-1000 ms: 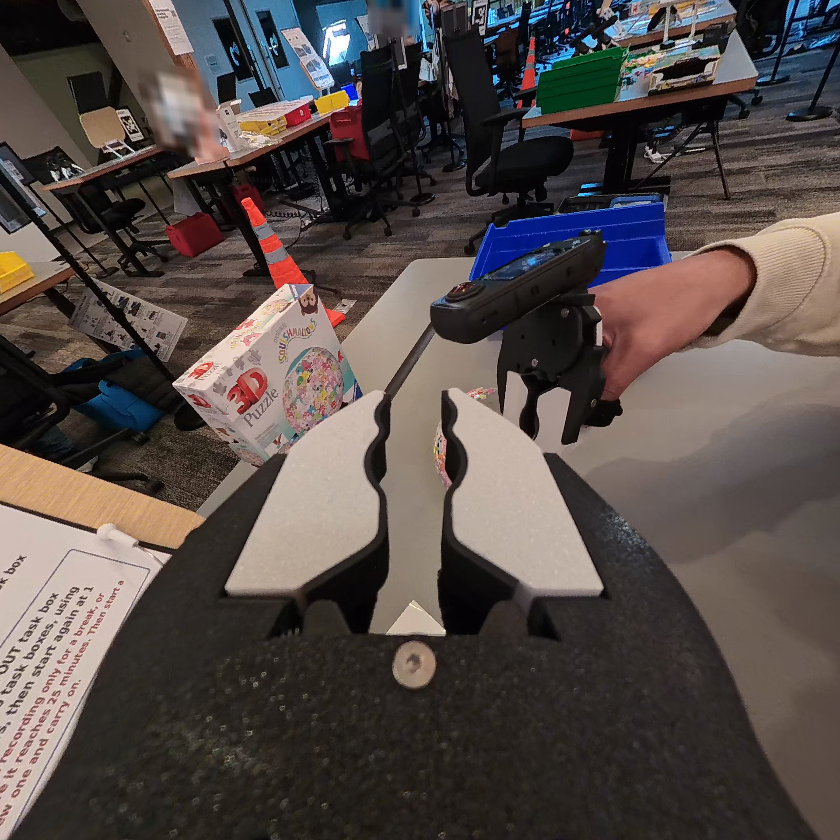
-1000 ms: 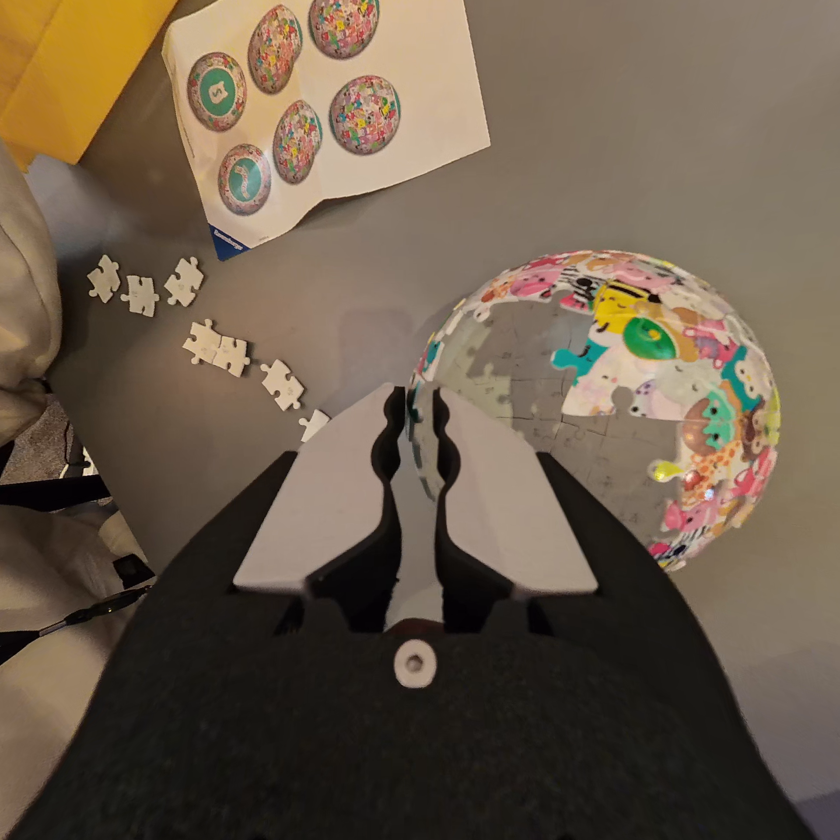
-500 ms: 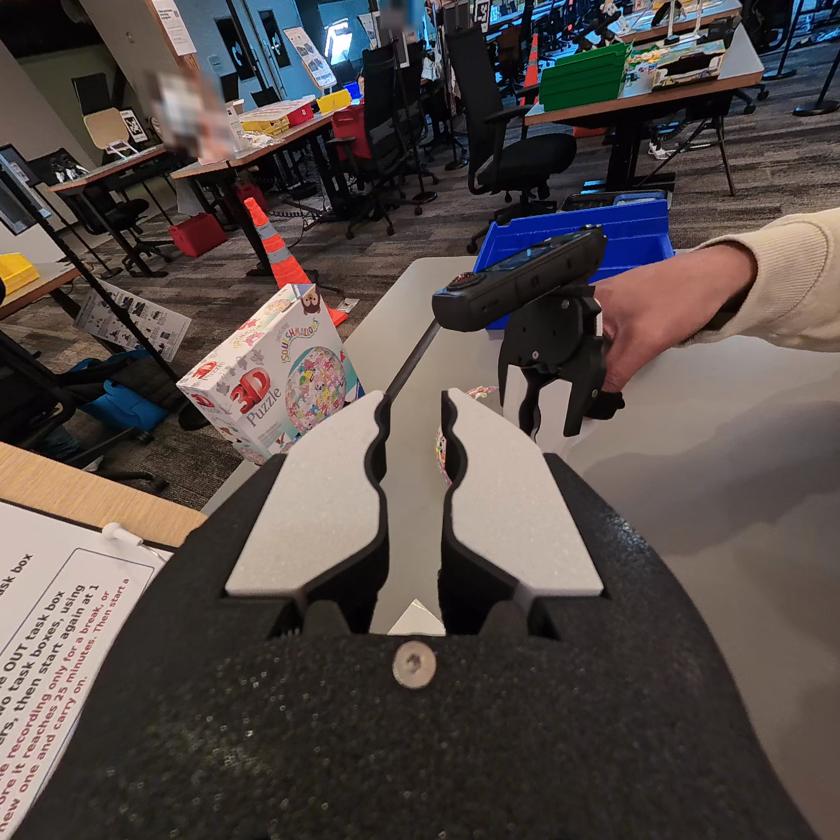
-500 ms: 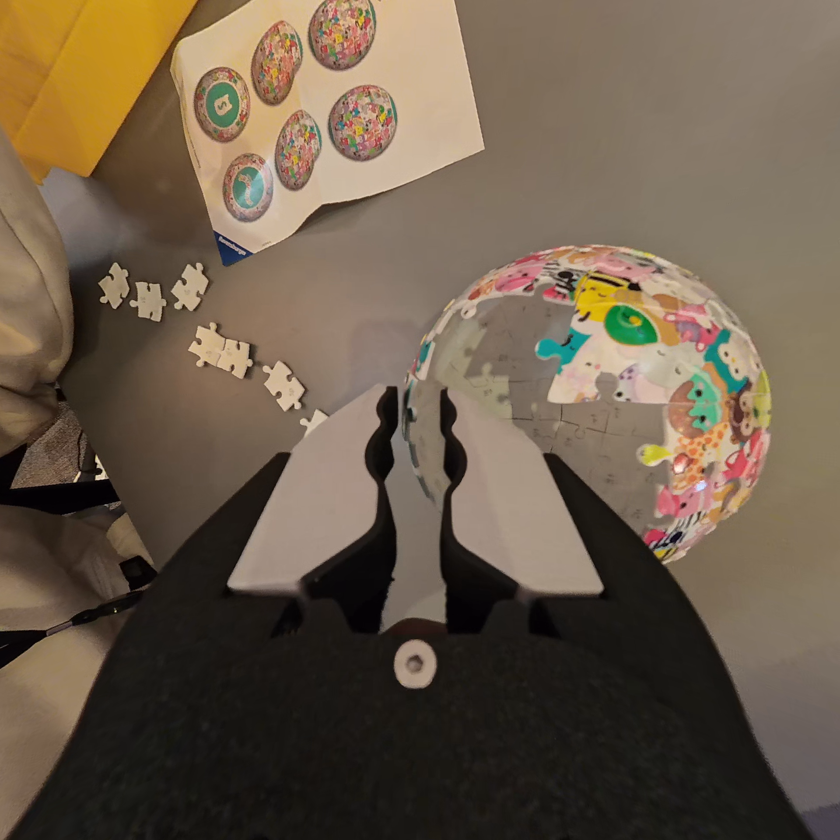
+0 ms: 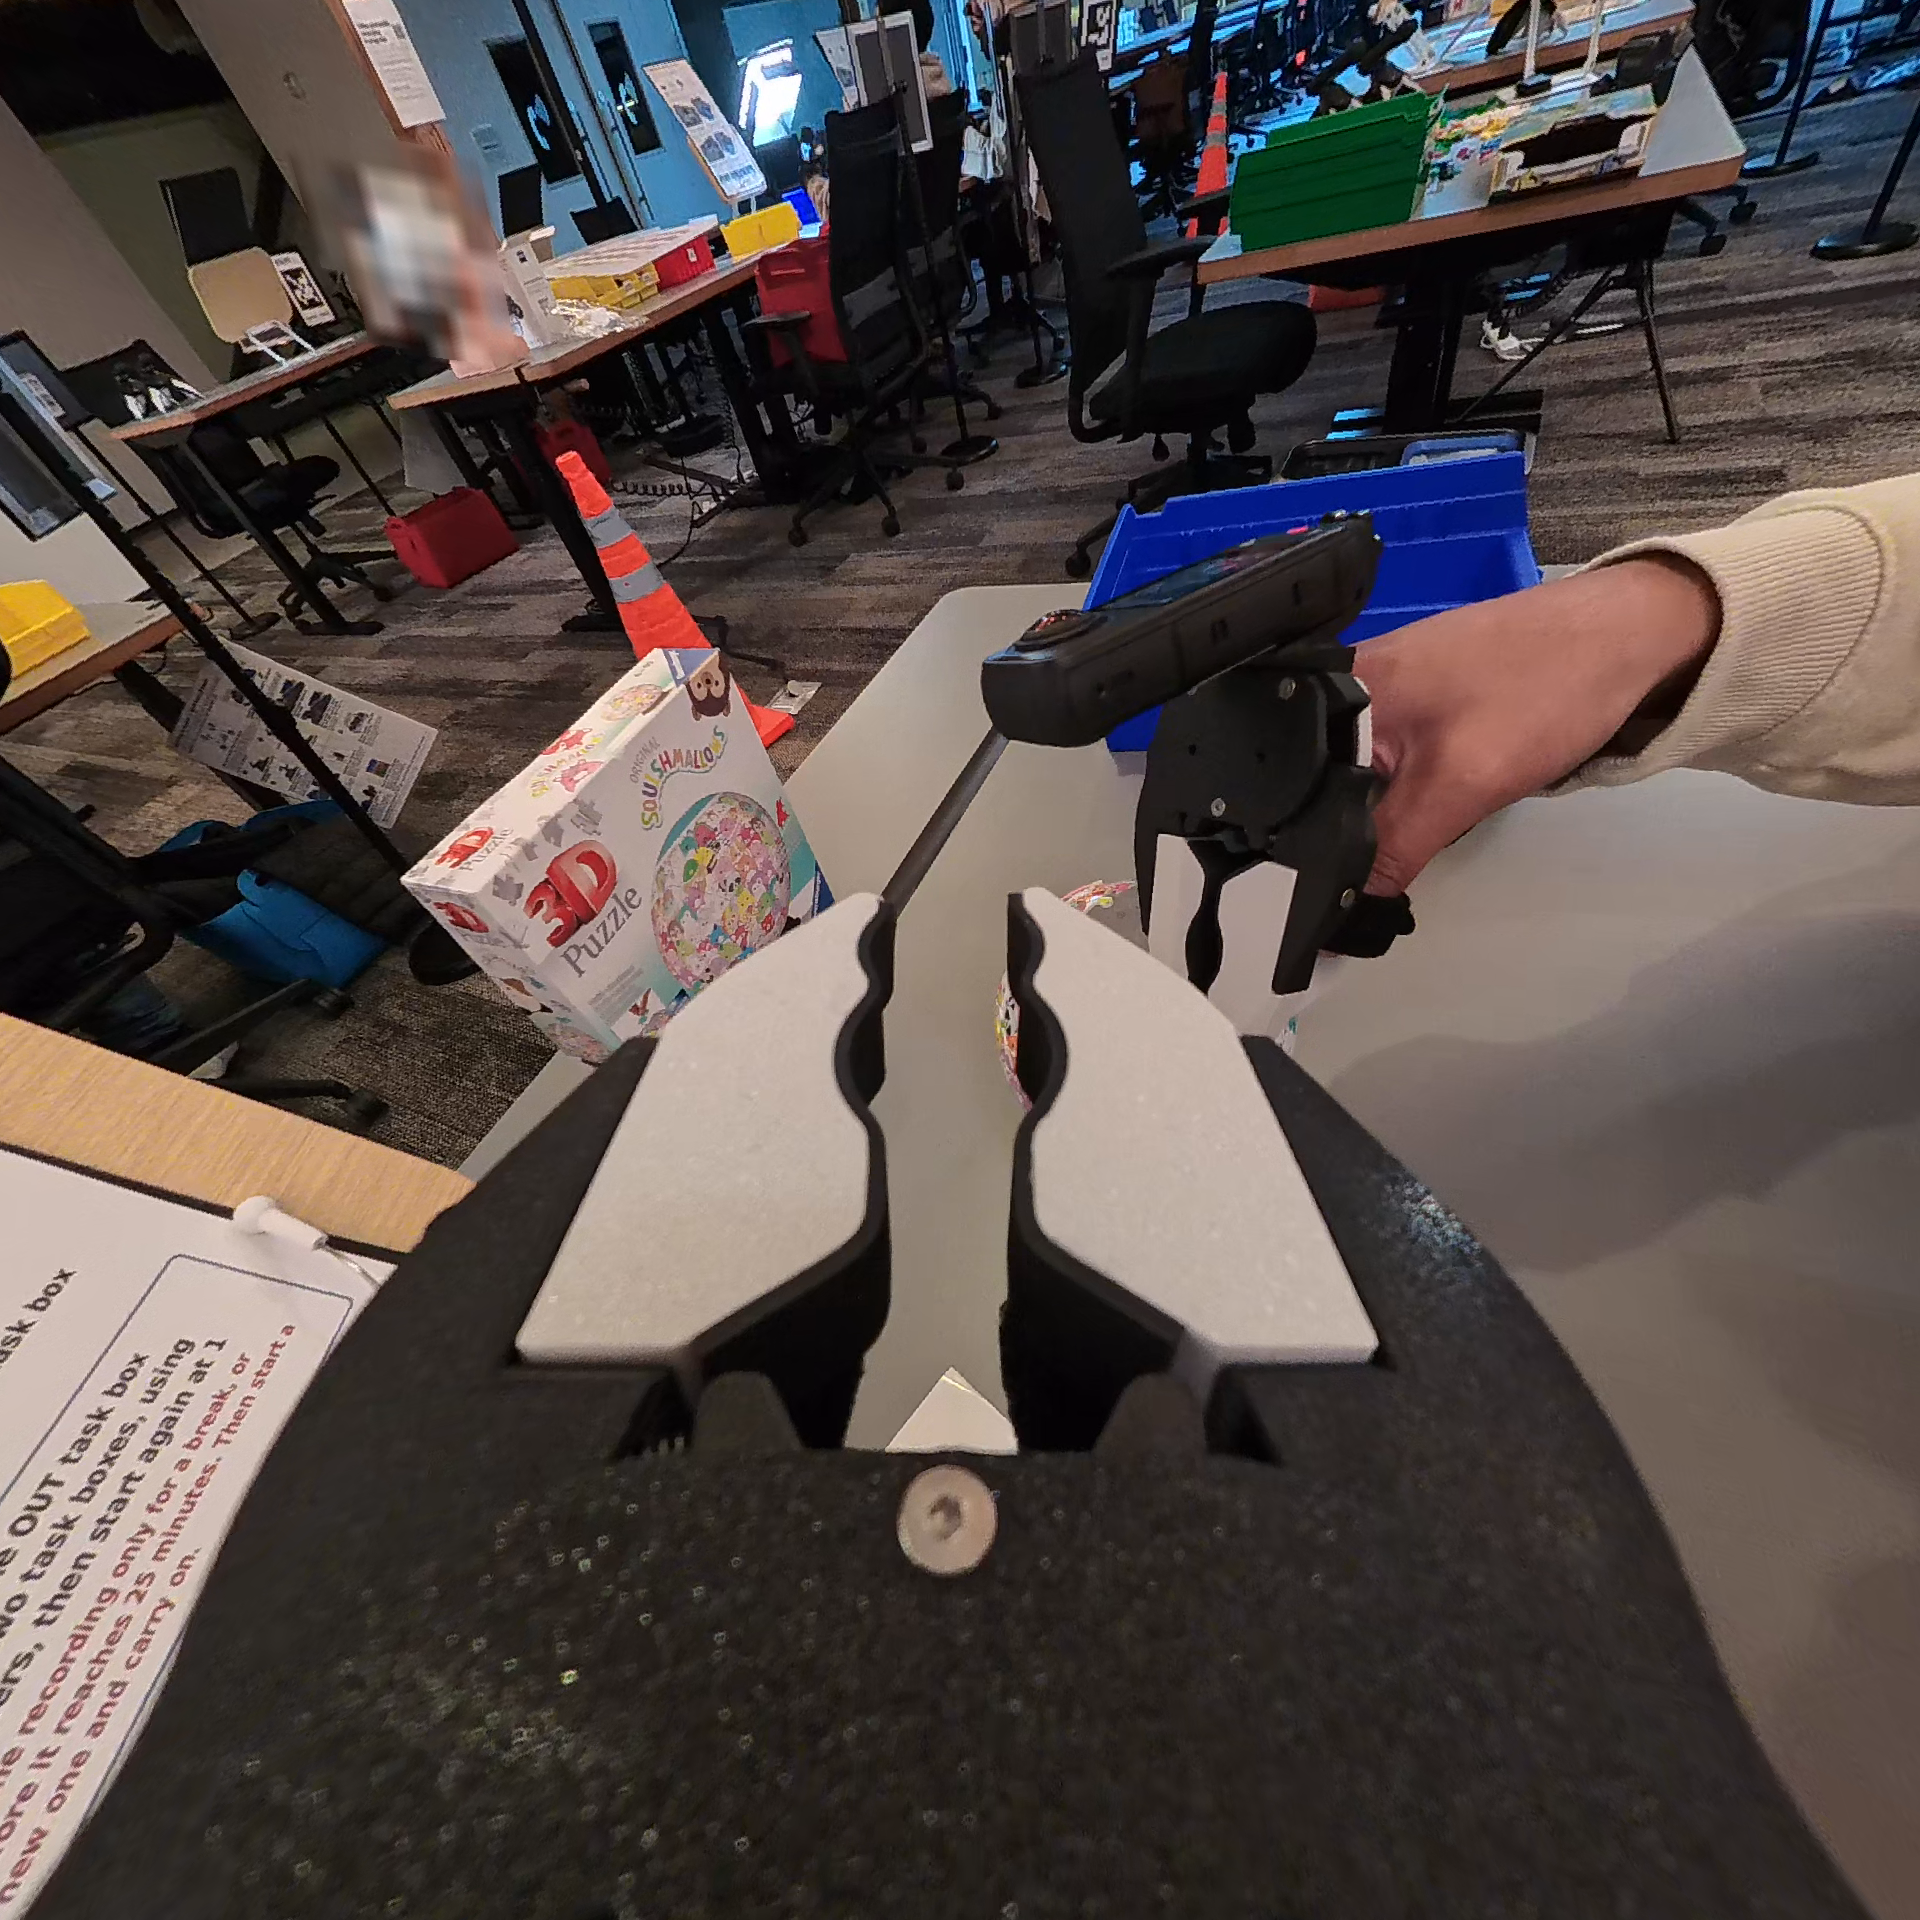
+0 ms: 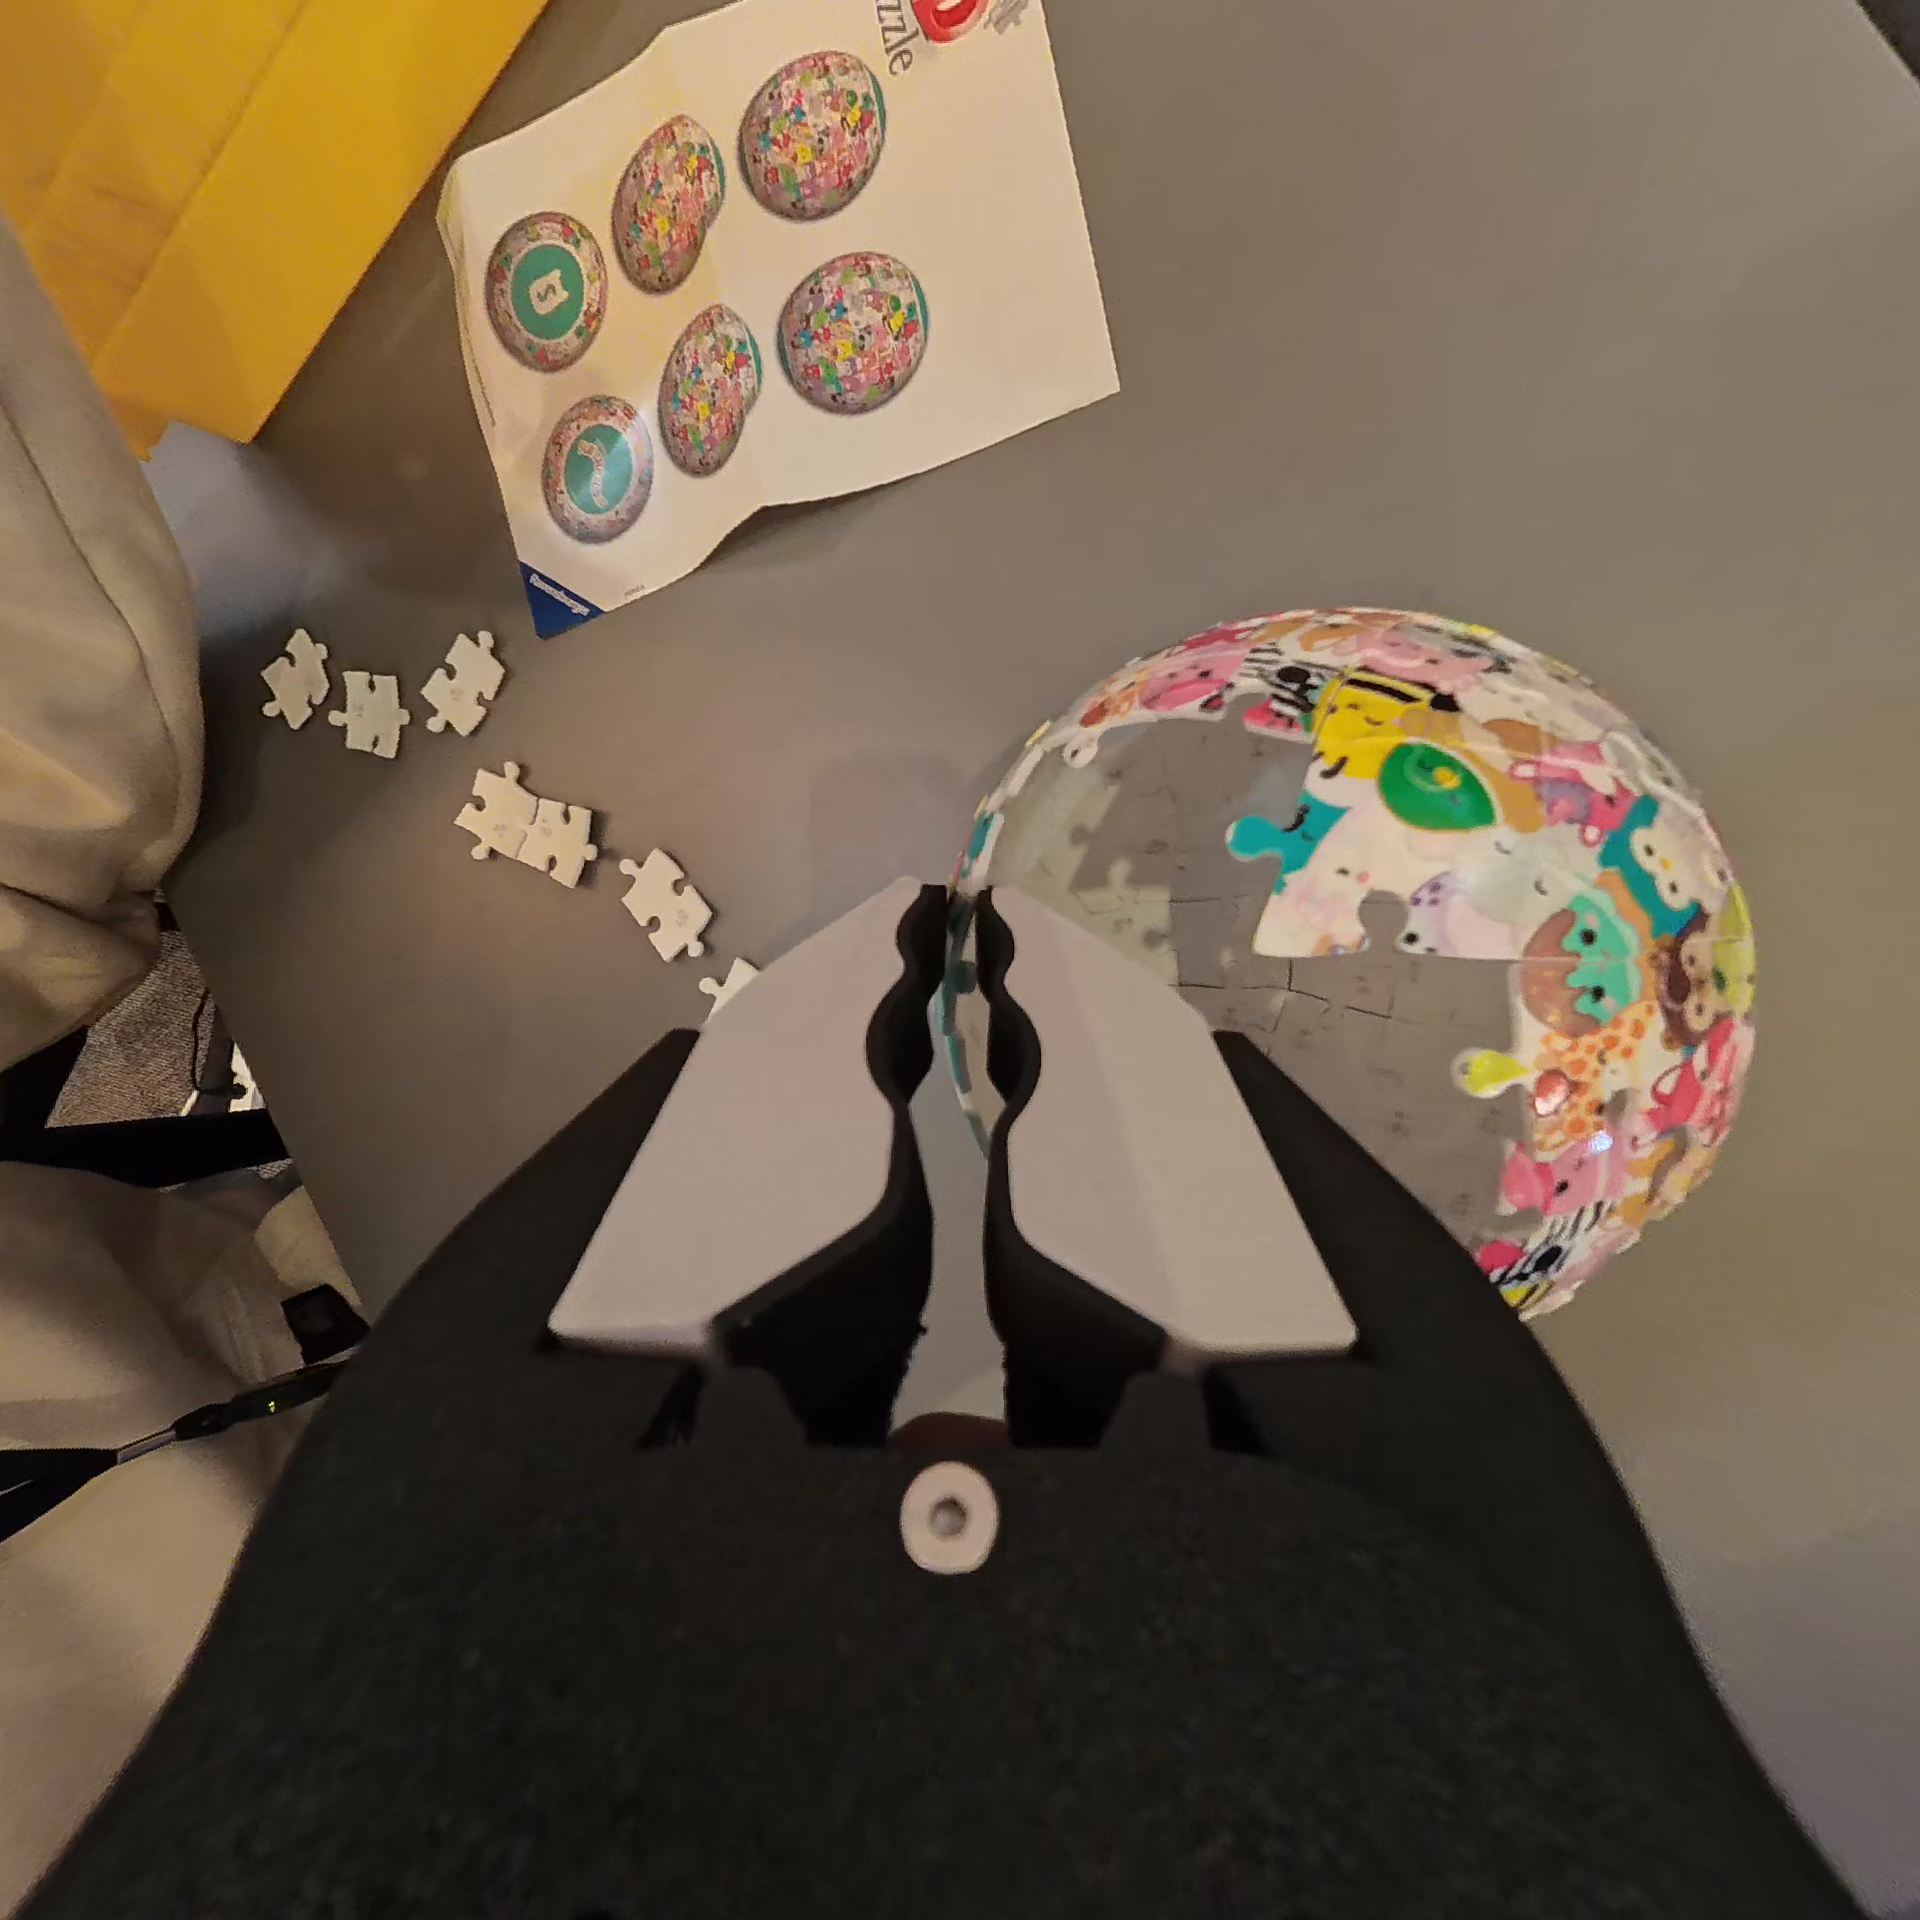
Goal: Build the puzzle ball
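Note:
The puzzle ball (image 6: 1455, 935) is a partly built colourful shell with an open gap showing its grey inside, and it rests on the grey table (image 6: 1351, 364). My right gripper (image 6: 961, 904) is shut on the ball's left rim, which runs between the fingers. Several loose white pieces (image 6: 530, 826) lie face down to the left of it. My left gripper (image 5: 945, 925) is open and empty above the table, pointing at the right gripper (image 5: 1242, 982), which a hand holds pointing down. Only slivers of the ball (image 5: 1101, 896) show there.
A folded instruction sheet (image 6: 769, 312) with ball pictures lies at the far side, next to a yellow bin (image 6: 208, 177). The puzzle box (image 5: 613, 873) stands off the table's left edge. A blue bin (image 5: 1351, 561) sits at the far end. A printed sheet (image 5: 104, 1455) lies at my left. Across from one pair of fingers to the other is roughly 20 cm.
My right gripper's fingers have narrowed onto the ball's rim, and the ball has shifted slightly. The left gripper has stayed put and kept the same gap.

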Motion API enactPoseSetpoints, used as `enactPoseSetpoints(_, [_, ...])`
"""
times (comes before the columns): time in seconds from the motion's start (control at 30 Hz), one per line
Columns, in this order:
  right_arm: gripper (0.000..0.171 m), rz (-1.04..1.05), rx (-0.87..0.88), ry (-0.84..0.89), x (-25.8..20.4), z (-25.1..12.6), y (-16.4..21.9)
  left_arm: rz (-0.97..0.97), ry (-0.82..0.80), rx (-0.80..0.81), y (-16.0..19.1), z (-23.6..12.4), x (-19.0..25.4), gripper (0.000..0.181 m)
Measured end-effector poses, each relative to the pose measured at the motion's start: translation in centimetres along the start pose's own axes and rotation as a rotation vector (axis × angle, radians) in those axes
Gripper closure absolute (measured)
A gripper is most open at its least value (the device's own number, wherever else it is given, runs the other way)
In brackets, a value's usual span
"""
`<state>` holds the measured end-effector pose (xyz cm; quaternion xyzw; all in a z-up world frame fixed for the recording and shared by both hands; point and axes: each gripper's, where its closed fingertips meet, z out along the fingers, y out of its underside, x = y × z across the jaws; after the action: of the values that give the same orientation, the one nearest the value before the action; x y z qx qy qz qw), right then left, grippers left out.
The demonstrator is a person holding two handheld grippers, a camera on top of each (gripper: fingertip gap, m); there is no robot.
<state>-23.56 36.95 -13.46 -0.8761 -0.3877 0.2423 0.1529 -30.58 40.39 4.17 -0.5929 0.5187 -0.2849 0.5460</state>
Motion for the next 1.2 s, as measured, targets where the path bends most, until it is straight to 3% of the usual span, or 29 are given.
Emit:
enactPoseSetpoints(0.4, [0.155,-0.041,-0.059,0.039,0.1,0.1,1.3,0.001,0.002,-0.004,0.1,0.1,0.0,0.161])
enactPoseSetpoints(1.2, [0.167,-0.014,-0.058,-0.039,-0.4,-0.1,2.1,-0.002,0.003,-0.008,0.2,0.1,0.0,0.162])
